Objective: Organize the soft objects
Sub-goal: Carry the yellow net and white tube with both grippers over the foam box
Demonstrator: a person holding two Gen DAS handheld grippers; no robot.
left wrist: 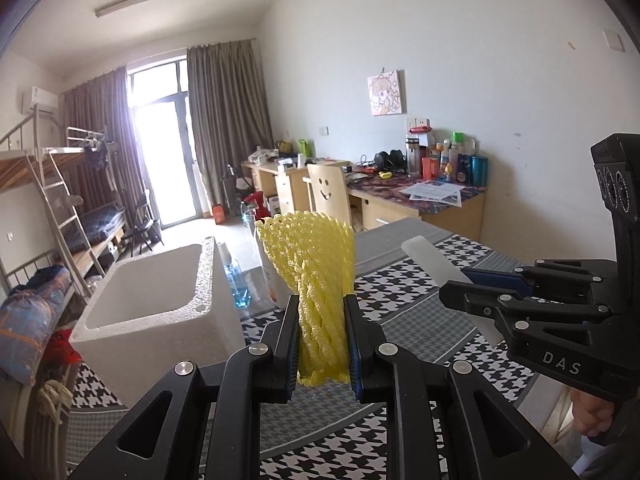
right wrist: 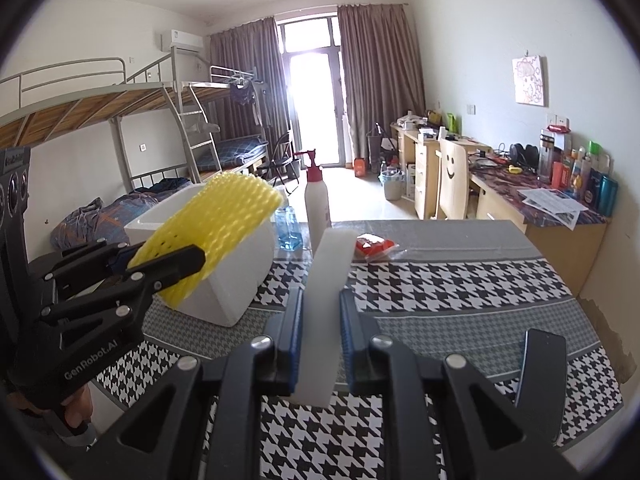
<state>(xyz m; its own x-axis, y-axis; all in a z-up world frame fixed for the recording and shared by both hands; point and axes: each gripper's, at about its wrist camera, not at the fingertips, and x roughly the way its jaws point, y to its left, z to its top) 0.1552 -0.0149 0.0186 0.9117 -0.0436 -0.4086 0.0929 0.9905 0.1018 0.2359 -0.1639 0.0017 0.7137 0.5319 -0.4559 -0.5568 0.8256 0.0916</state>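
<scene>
Above the table's left edge, left gripper [left wrist: 323,344] is clamped narrow on a yellow foam net sleeve [left wrist: 316,272], sleeve's long axis running forward along the fingers. Right gripper [right wrist: 320,344] pinches a white foam strip [right wrist: 326,300] the same way, over the houndstooth tablecloth [right wrist: 460,288] mid-table. White styrofoam box [left wrist: 160,300] sits at the left edge, just ahead-left of the left gripper, open top up. Left hand is nearer, so I'd drop the sleeve first; strip needs a leftward carry
</scene>
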